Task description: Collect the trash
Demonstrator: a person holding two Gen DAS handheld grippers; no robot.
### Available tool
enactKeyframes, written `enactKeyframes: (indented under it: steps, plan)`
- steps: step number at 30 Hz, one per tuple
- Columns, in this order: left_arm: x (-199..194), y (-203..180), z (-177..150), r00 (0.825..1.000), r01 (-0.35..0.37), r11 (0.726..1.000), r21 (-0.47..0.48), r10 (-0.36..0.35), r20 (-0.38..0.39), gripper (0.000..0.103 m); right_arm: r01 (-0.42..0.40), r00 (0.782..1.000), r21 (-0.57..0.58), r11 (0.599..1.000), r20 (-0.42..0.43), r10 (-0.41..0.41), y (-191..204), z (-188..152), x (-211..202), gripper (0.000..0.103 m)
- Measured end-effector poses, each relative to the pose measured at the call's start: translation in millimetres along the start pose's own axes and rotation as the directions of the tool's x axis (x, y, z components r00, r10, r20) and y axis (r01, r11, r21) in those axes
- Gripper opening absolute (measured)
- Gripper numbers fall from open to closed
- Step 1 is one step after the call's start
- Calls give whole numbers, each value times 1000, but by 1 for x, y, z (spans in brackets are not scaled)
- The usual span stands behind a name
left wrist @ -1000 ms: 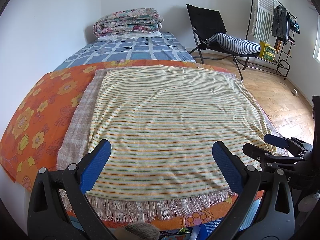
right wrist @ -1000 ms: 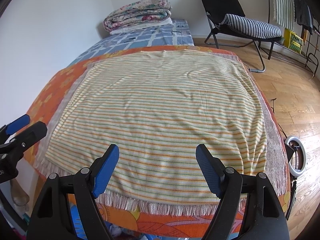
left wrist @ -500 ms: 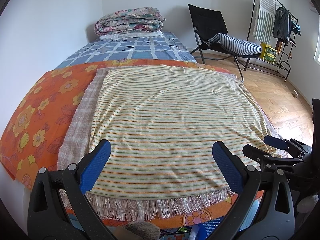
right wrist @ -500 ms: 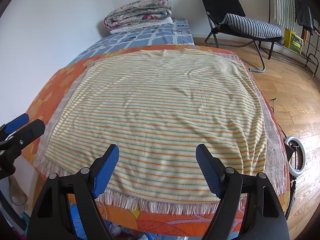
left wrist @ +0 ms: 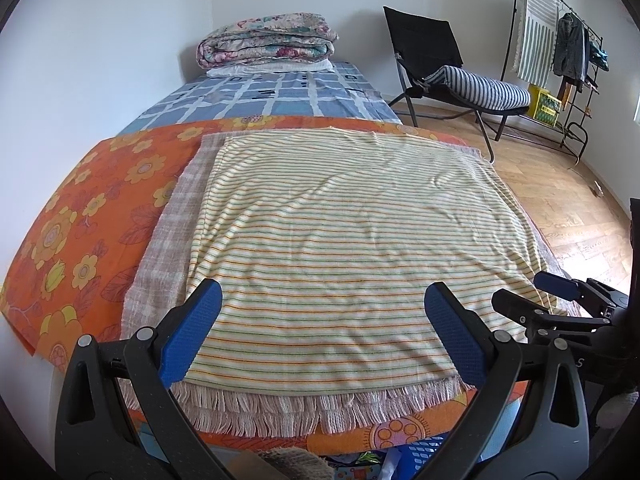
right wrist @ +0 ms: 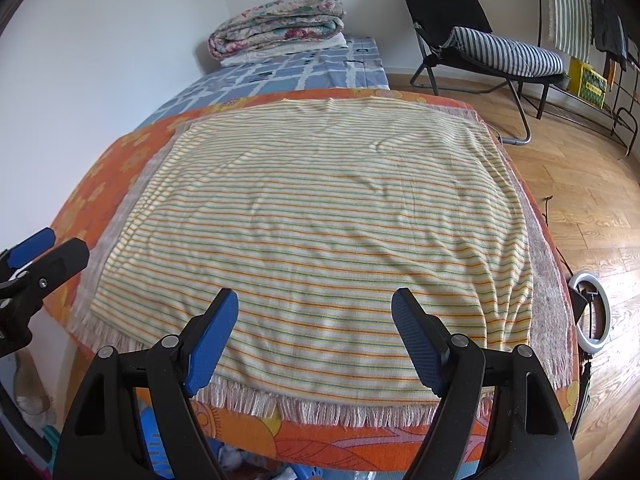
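No trash shows on the striped towel point(left wrist: 340, 248); the only litter-like scraps point(right wrist: 236, 456) lie at the bottom edge of the right wrist view, below the bed's foot, nearer the right gripper point(right wrist: 314, 340). Both it and the left gripper point(left wrist: 320, 328) gape wide, empty.

Quantities: one striped cloth point(left wrist: 340, 248), one folded quilt point(left wrist: 266, 42), one chair point(left wrist: 440, 64), one ring light point(right wrist: 592, 312), two grippers: left gripper point(left wrist: 320, 336), right gripper point(right wrist: 314, 336).

change: none visible | both views match earlier frames
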State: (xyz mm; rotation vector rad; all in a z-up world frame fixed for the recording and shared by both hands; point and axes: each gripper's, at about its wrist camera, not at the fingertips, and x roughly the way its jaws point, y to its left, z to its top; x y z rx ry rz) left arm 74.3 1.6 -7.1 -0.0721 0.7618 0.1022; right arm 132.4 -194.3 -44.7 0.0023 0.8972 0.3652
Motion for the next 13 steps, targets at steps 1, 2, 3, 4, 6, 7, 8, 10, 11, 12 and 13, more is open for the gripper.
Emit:
enactKeyframes:
  steps: [1,2,3,4,6,7,8,10,11,12,13]
  plan:
    - [-1,0,-1,1000,1,1000,-2,-1,-1,103,-1,1000,0,1000,0,1,0,0,0,79]
    - [-1,0,0,1000,0,1000,-2,0,0,103,-1,1000,0,1000,0,1,0,0,0,79]
    - [-1,0,0,1000,-1,1000,-1,1,1,103,0,1000,0,1000,0,0,0,0,0,79]
    - [0,0,0,1000,-1,1000,0,1,1,103,1,1000,-1,1000,0,-1,0,0,0,79]
    - [-1,1,0,1000,-1,1000,0,1,2,103,1,1000,-2,1000,-1,-1,0,0,-1,79]
    - [-1,1,0,1000,-1,1000,0,1,3,103,0,1000,-3,1000,-2,0,1,0,-1,79]
    - [-1,1,0,1000,-2,1000,-1,2,2,103,1,1000,-4,1000,-2,-1,1,0,-1,79]
    - [-1,1,0,1000,-2,1000,0,2,4,103,2,1000,-5,1000,-2,-2,1,0,-1,79]
    - [-2,1,0,1000,-4,1000,0,4,7,103,1,1000,-5,1000,-2,-1,1,0,-1,79]
    - [-3,2,1,1000,-5,1000,0,5,8,103,1,1000,-6,1000,-3,-1,1,0,-1,79]
    - [-3,2,0,1000,-2,1000,-1,2,6,103,2,1000,-6,1000,-3,-2,1,0,-2,79]
